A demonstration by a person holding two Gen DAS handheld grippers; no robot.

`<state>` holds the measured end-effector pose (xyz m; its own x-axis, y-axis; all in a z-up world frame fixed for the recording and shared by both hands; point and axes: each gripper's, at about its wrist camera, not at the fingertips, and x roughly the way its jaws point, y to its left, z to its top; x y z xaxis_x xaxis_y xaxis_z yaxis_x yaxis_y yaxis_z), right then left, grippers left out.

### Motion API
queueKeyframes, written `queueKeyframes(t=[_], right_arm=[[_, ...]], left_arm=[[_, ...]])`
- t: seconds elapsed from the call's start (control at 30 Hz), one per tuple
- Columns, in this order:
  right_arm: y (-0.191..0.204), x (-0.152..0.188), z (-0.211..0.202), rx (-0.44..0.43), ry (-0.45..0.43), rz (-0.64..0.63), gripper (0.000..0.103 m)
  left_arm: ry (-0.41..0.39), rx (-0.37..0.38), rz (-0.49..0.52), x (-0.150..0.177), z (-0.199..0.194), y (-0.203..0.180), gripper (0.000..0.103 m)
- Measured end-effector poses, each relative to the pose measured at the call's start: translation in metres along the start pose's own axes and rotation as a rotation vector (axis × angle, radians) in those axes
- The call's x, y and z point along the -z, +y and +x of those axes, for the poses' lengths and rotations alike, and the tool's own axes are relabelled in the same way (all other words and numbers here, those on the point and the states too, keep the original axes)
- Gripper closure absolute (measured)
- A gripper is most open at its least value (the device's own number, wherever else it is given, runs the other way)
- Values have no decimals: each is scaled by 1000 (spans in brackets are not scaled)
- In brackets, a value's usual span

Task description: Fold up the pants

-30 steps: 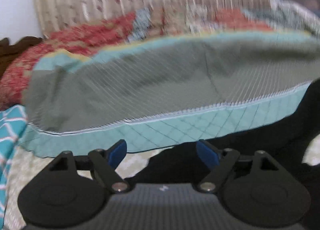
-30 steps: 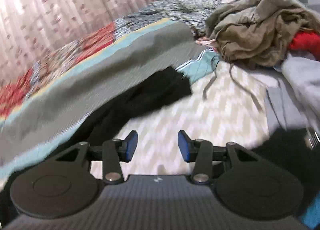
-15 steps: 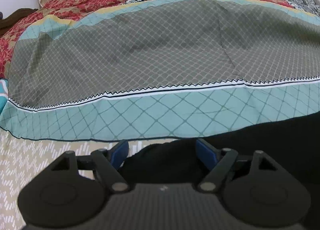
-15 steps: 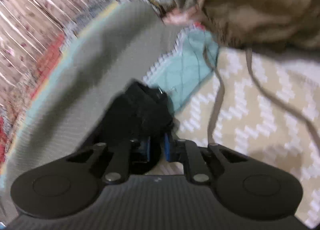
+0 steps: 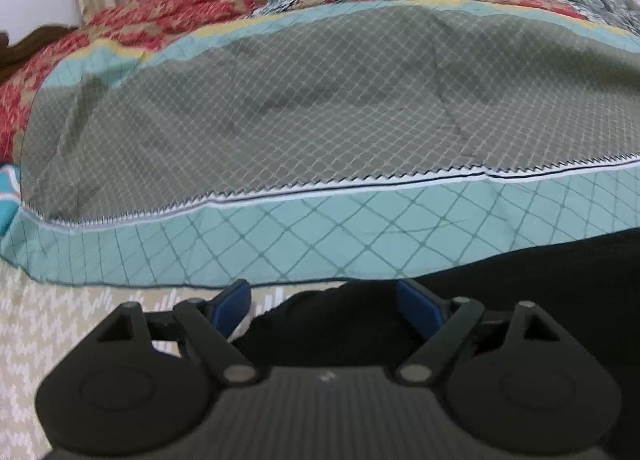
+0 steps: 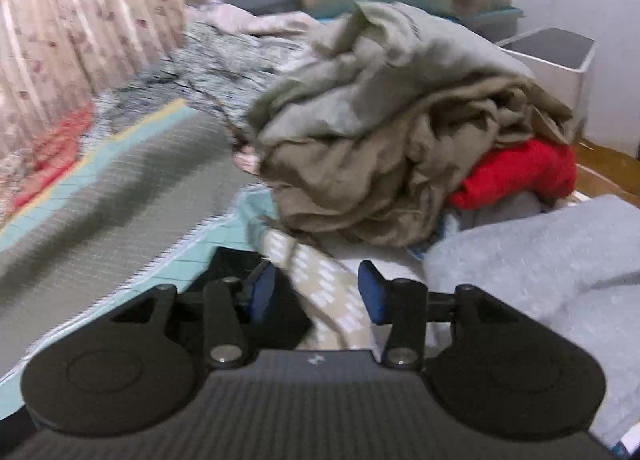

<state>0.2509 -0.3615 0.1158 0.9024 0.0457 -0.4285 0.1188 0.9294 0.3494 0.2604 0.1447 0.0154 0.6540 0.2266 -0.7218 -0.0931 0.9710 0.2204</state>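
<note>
The black pants (image 5: 500, 292) lie on the beige zigzag bedsheet (image 5: 60, 312), stretching from between my left fingers off to the right. My left gripper (image 5: 324, 302) is open, its blue pads on either side of the pants' end, low over the cloth. In the right wrist view a black end of the pants (image 6: 240, 300) lies under the left finger. My right gripper (image 6: 316, 292) is open and holds nothing, above the sheet (image 6: 320, 280).
A grey and teal quilt (image 5: 320, 120) covers the bed behind the pants and also shows in the right wrist view (image 6: 120, 188). A pile of khaki clothes (image 6: 380, 140), a red garment (image 6: 520, 176), a light blue towel (image 6: 540, 260) and a white bin (image 6: 560, 60) lie right.
My right gripper, shut on the pants' end half a second ago, has opened and pulled back to the right. My left gripper has stayed open over the other end.
</note>
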Motion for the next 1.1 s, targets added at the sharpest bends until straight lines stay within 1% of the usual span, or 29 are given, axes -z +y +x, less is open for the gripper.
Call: queueKeyframes(t=[0.03, 0.17, 0.23, 0.27, 0.3, 0.37, 0.4, 0.43, 0.47, 0.5, 0.53, 0.57, 0.6, 0.67, 0.7, 0.73, 0.77, 0.8, 0.83, 0.87, 0.9, 0.93, 0.97, 1.0, 1.1], right_arm=[[5, -3, 2, -15, 3, -22, 53], [43, -26, 44, -100, 59, -88, 52], [61, -29, 72, -104, 99, -107, 51], [69, -29, 84, -107, 124, -110, 47], [75, -28, 99, -112, 163, -116, 45], [88, -21, 122, -61, 213, -159, 43], [94, -15, 131, -30, 226, -201, 43], [100, -7, 142, -9, 247, -273, 43], [102, 1, 149, 8, 275, -332, 51], [103, 9, 152, 31, 271, -375, 57], [103, 12, 149, 36, 242, -397, 75], [102, 9, 145, 29, 228, -384, 85], [99, 4, 143, 21, 209, -355, 88], [95, -15, 132, -9, 100, -279, 88], [94, -25, 128, -17, 56, -242, 88], [94, -33, 129, -22, 35, -210, 88], [97, -36, 134, -17, 37, -208, 86], [103, -34, 143, 8, 59, -234, 85], [109, -29, 154, 50, 102, -272, 76], [114, -24, 159, 97, 120, -306, 74], [113, -22, 156, 102, 106, -314, 72], [108, -22, 147, 63, 81, -282, 71], [102, -23, 139, 19, 69, -240, 68], [94, -25, 134, -16, 58, -202, 68], [67, -31, 105, -39, 12, -119, 68]], left_arm=[[-8, 4, 20, 0, -2, -2, 20], [-23, 16, 78, 4, -7, -11, 20], [-15, 12, 88, 8, -5, -14, 23], [-19, 6, 97, 11, -4, -16, 24], [-29, 1, 107, 13, -4, -18, 29], [-50, -3, 135, 16, -5, -24, 39], [-61, -3, 158, 18, -6, -27, 51], [-72, -2, 185, 20, -6, -31, 71], [-79, -8, 212, 22, -6, -36, 80], [-89, -29, 234, 24, -6, -41, 88], [-104, -57, 251, 25, -6, -45, 91], [-112, -69, 255, 24, -5, -47, 91], [-124, -79, 241, 21, -6, -46, 92], [-143, -80, 188, 14, -6, -41, 92], [-147, -97, 156, 10, -5, -40, 91], [-144, -122, 142, 9, -2, -41, 85], [-132, -158, 139, 7, 3, -45, 84], [-116, -179, 143, 7, 9, -48, 82], [-107, -180, 148, 8, 11, -49, 81], [-103, -183, 148, 8, 11, -49, 81], [-103, -175, 143, 8, 7, -48, 78], [-108, -165, 134, 7, 0, -45, 71], [-118, -156, 124, 8, -8, -41, 66], [-127, -153, 116, 9, -17, -36, 58], [-151, -141, 71, 16, -50, -16, 57]])
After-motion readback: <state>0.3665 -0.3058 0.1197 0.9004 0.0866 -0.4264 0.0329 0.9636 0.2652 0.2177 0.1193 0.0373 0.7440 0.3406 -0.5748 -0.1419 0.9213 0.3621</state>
